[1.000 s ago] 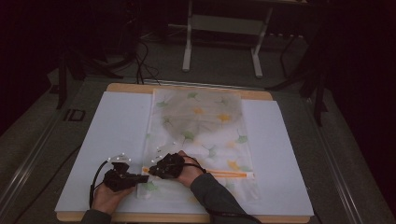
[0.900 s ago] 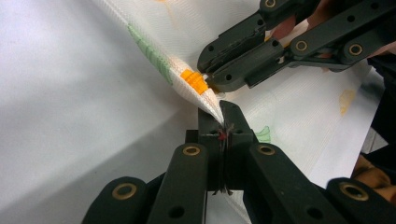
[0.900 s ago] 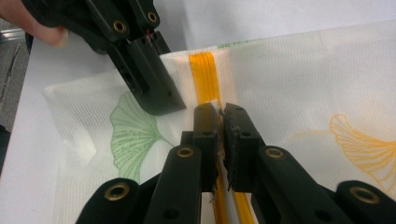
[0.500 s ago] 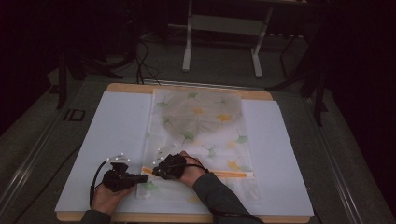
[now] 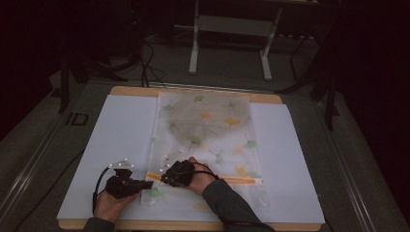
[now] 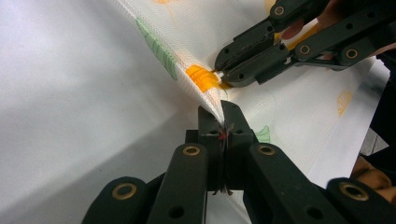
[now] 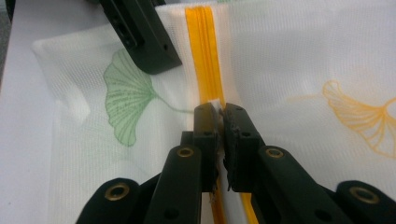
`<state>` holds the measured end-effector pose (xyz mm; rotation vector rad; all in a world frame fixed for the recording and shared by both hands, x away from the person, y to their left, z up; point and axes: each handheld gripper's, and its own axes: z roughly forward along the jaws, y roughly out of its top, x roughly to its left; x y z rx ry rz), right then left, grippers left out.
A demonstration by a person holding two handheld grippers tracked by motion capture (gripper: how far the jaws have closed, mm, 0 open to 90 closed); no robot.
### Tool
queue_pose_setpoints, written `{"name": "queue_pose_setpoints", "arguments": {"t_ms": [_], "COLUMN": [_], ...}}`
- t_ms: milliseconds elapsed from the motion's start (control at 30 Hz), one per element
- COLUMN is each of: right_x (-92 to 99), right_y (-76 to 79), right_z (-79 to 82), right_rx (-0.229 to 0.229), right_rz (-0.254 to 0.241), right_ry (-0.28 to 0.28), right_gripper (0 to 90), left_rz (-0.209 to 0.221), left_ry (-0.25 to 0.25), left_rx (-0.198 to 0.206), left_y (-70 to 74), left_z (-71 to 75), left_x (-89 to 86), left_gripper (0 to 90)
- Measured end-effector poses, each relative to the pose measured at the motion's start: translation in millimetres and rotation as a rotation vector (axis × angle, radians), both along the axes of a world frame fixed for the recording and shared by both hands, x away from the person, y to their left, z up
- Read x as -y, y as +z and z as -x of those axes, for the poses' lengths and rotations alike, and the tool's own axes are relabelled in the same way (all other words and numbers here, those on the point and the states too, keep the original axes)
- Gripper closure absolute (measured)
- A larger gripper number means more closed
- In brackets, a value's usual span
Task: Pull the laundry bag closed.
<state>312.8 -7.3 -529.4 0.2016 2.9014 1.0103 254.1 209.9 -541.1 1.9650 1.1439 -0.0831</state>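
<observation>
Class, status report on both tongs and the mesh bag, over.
Left tongs shut on mesh bag edge. Right tongs shut on white zipper pull. Nothing in the way.

White mesh bag (image 5: 208,130) (ginkgo-leaf print) flat on table; orange zipper (image 7: 204,51) near front.

The mesh bag (image 5: 205,140) is white and part see-through, printed with green and orange fan-shaped leaves. Its zip (image 7: 204,51) is bright orange, a stripe across the near end. A white sheet (image 5: 118,145) covers the pale wooden worktop (image 5: 135,91). Both tongs are black with brass-coloured rivets.
</observation>
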Motion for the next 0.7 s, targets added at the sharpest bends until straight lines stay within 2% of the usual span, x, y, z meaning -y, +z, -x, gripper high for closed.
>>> {"name": "queue_pose_setpoints", "arguments": {"t_ms": [300,700], "right_x": [4.7,13.3], "right_y": [2.1,3.3], "right_z": [1.6,2.5], "right_rx": [0.000,0.003], "right_rz": [0.029,0.045], "right_ry": [-0.012,-0.021], "right_gripper": [84.6,84.6], "left_rz": [0.000,0.001], "left_ry": [0.000,0.002], "left_rx": [0.006,0.009], "left_y": [0.5,0.7], "left_z": [0.5,1.4], "left_x": [-0.4,-0.2], "left_gripper": [88.6,88.6]}}
